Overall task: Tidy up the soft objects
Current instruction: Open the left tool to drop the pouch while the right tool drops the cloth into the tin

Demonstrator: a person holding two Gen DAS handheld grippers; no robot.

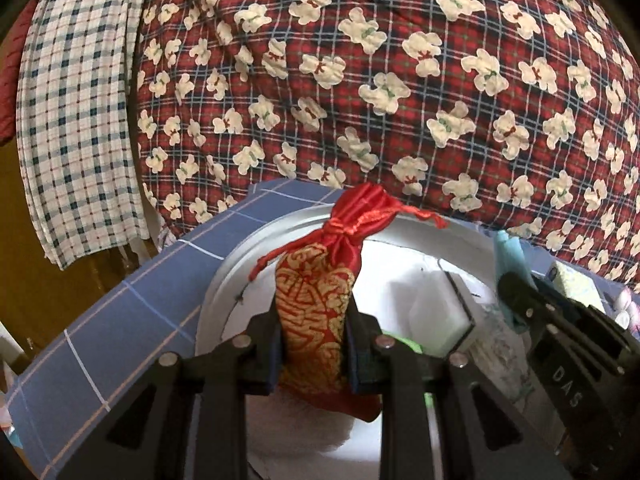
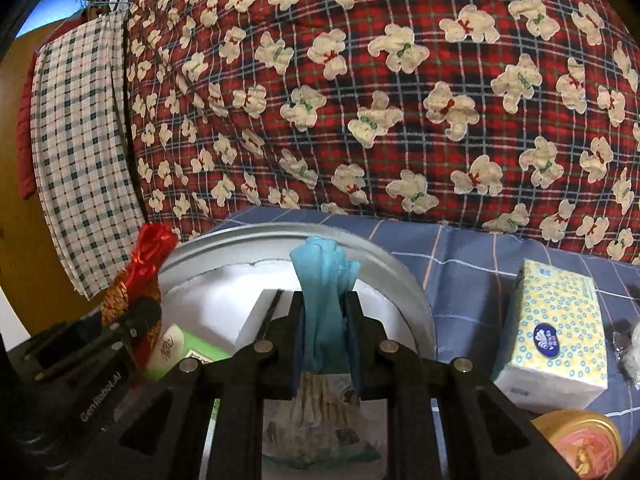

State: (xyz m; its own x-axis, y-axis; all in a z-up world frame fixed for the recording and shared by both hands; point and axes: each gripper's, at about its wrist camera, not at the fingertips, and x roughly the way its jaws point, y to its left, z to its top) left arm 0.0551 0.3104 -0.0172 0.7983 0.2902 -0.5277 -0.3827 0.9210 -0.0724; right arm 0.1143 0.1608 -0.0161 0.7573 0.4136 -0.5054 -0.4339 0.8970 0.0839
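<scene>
Backdrop: a red plaid quilt point(image 1: 360, 80) printed with cream bears fills the upper part of both views; a checked cloth point(image 1: 76, 120) hangs at the left edge. Below lies a blue grid-lined sheet point(image 1: 132, 304), on which a round white basin point(image 1: 224, 280) is set.

Left gripper point(image 1: 312, 344): seen at lower centre of the left view, jaws drawn narrow and clamped on a red pouch point(image 1: 316, 300). The pouch is held upright between the pads, above the basin. It is of shiny red fabric with a gold pattern on the body, gathered at the neck and tied with a red cord whose ends trail to either side. Its bottom end shows below the jaws.

Right gripper point(image 2: 324, 340): seen at lower centre of the right view, jaws likewise narrow and closed on a blue cloth point(image 2: 324, 280). The cloth is thin, turquoise and bunched; its upper folds stand above the fingers, over the basin's middle.

Basin contents, as far as shown: a white block point(image 1: 436, 312) with a dark edge, a green-and-white packet point(image 2: 176, 352), and a pale printed bag point(image 2: 320, 420) under the right gripper. Other contents cannot be made out.

Outside the basin, at the right of the right view: a yellow tissue pack point(image 2: 560, 328) on the sheet, and an orange lid point(image 2: 580, 444) at the lower right corner.
</scene>
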